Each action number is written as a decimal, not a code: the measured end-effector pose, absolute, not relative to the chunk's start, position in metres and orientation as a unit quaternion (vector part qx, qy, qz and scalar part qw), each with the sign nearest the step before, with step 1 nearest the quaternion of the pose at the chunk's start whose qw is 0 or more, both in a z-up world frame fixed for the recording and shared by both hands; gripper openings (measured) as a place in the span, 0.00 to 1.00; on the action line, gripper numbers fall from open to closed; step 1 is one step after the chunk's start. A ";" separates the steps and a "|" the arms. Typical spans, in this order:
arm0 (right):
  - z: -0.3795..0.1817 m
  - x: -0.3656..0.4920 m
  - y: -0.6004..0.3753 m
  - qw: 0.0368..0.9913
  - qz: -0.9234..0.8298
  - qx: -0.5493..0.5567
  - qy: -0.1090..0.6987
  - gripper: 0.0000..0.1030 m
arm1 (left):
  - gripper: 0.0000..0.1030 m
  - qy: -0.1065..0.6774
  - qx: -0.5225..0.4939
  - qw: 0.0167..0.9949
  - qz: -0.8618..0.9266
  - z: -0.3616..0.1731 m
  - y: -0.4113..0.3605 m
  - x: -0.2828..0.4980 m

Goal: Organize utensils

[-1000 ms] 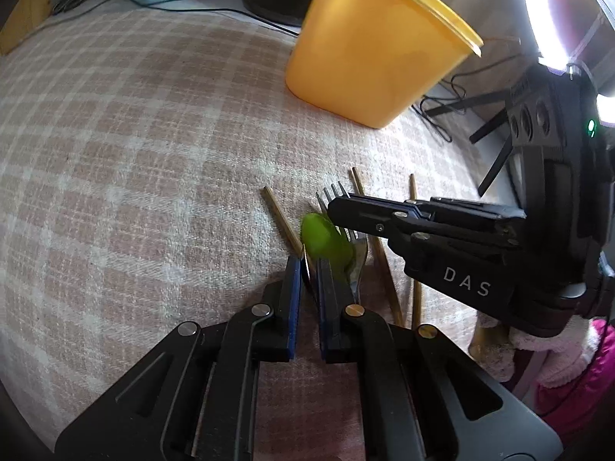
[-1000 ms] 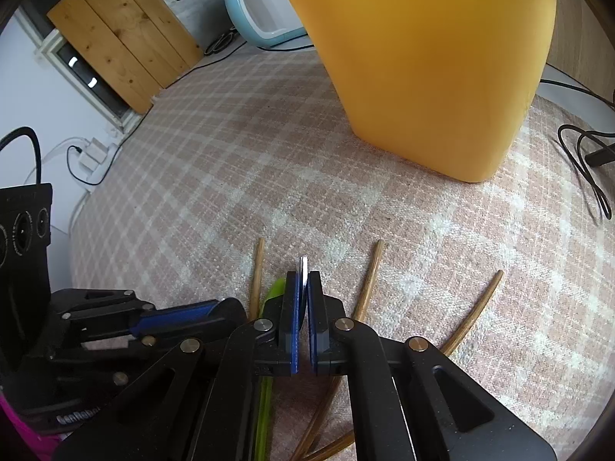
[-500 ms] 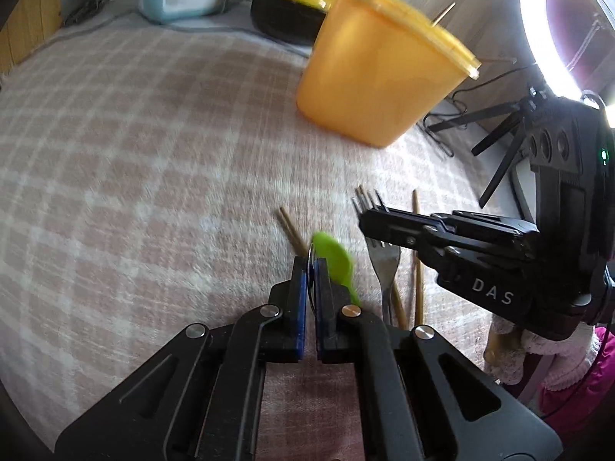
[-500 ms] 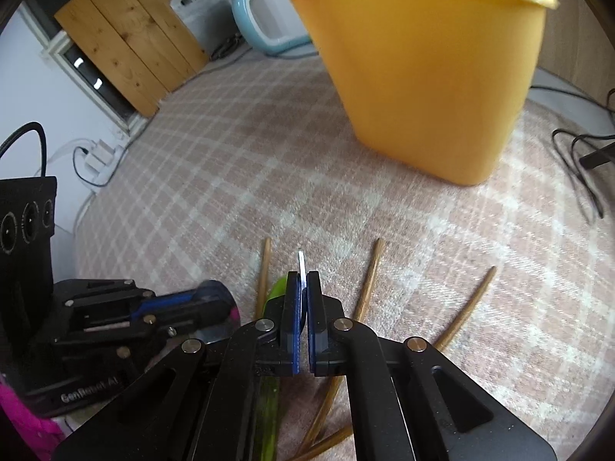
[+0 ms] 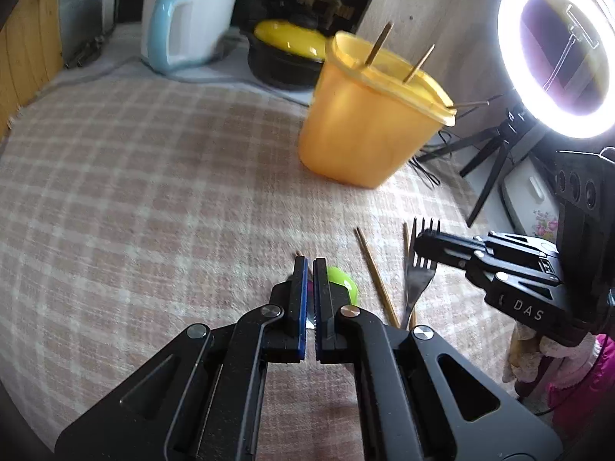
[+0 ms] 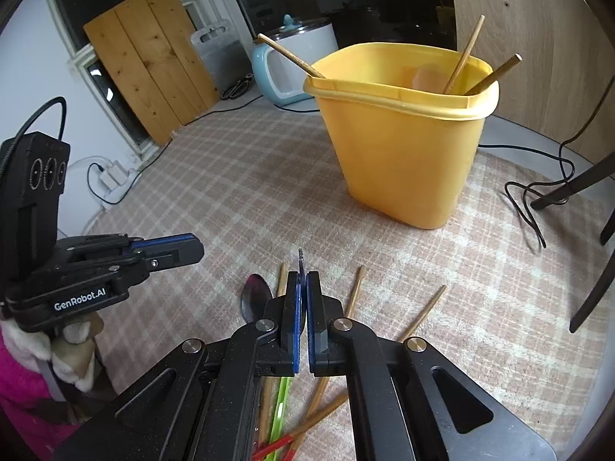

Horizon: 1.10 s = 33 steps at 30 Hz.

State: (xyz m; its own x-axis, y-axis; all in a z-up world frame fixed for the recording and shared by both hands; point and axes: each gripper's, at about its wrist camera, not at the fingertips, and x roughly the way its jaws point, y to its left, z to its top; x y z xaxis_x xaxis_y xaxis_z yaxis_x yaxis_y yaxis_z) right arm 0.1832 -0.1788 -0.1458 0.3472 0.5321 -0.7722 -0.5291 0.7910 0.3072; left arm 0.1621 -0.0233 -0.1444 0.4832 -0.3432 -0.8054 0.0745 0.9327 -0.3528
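Note:
A yellow tub (image 5: 369, 130) (image 6: 407, 146) stands on the checked cloth with three wooden chopsticks (image 6: 463, 57) in it. My right gripper (image 6: 303, 274) is shut on a metal fork (image 5: 419, 276) and holds it above the cloth; the left wrist view shows the gripper (image 5: 424, 236) with the tines sticking out. My left gripper (image 5: 309, 261) (image 6: 192, 247) is shut on something thin, seen only as a sliver between its pads. A green spoon (image 5: 342, 278), a dark metal spoon (image 6: 255, 297) and loose chopsticks (image 6: 353, 292) lie below.
A blue-and-white kettle (image 5: 180, 34) and a black pot with a yellow lid (image 5: 288, 38) stand at the back. A ring light (image 5: 557, 42) on a tripod and cables (image 6: 526, 199) are at the right. A wooden board (image 6: 150, 65) leans at the far left.
Both grippers have risen from the cloth. The right one lifted the fork. The left one closed and rose off the green spoon, which stayed on the cloth.

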 end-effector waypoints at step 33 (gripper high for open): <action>-0.165 0.178 -0.199 0.814 0.285 0.027 0.506 0.02 | 0.05 0.541 -0.100 0.821 -0.155 -0.204 -0.064 0.178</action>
